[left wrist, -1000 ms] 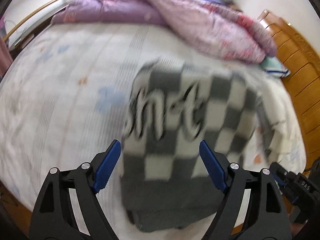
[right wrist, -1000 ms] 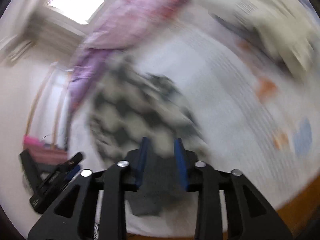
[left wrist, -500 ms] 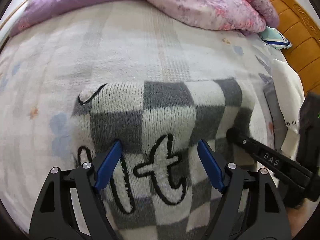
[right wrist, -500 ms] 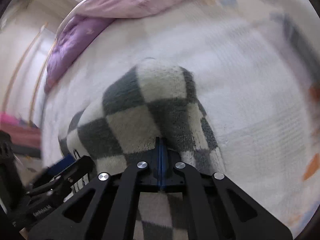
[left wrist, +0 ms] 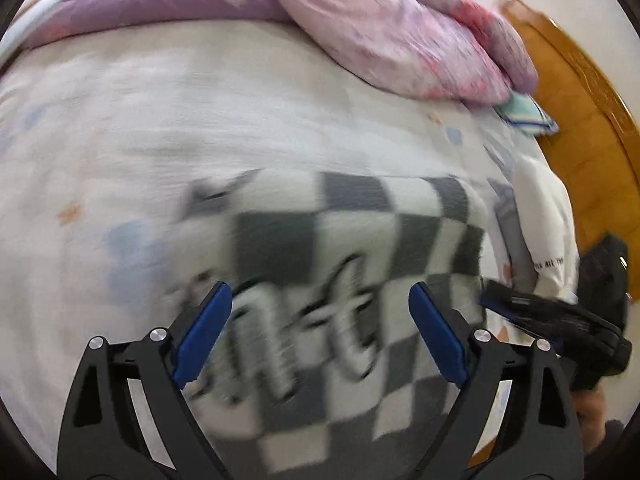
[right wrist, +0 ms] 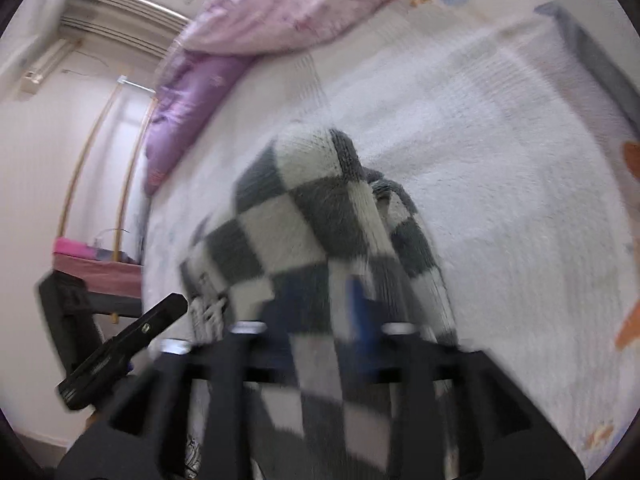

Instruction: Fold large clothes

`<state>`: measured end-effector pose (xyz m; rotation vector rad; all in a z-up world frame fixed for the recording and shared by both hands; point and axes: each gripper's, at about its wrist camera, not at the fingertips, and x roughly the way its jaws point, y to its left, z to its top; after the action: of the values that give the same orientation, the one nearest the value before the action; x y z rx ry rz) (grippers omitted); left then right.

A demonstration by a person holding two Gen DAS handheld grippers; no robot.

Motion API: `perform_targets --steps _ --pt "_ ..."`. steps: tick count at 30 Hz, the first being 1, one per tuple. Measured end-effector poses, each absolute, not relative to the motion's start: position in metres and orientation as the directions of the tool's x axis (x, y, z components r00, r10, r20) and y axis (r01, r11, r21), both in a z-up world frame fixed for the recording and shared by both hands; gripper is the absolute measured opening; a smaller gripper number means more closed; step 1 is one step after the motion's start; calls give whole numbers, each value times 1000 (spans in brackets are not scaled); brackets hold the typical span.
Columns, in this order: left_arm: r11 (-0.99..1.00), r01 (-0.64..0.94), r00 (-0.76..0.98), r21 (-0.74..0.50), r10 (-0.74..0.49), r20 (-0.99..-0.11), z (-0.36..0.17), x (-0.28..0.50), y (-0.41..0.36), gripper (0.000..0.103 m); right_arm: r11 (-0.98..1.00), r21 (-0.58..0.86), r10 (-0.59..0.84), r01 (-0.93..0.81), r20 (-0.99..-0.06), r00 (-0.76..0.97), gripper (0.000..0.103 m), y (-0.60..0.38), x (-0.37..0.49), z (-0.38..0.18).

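Knit checked sweater [left wrist: 344, 240] folded on bed [left wrist: 200, 120]; left gripper [left wrist: 320, 312] and right gripper [right wrist: 320, 304] both opening, nothing pinched, so near fold may spring loose.

The gray and white checkered sweater [left wrist: 352, 264] has big curly white letters with black edges on its front. In the left wrist view they are blurry. The last letters look like "n", "f" and "t", but the whole word cannot be read.

A white cloth [left wrist: 548, 240] lies at the right side of the bed. It has one small line of dark print. The print is too small and smeared to read.

In the right wrist view the letters on the sweater show only as a blurry patch at its left edge. No word can be read there.
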<state>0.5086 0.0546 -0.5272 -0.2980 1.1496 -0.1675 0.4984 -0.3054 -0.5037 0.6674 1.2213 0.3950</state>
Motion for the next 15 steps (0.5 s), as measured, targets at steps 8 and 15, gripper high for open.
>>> perform_targets --steps 8,15 --pt "926 -201 338 -319 -241 -910 -566 442 95 91 736 648 623 199 -762 177 77 -336 440 -567" --pt "895 -221 297 -388 -317 -901 -602 416 83 90 500 795 787 342 -583 205 83 -347 411 -612"
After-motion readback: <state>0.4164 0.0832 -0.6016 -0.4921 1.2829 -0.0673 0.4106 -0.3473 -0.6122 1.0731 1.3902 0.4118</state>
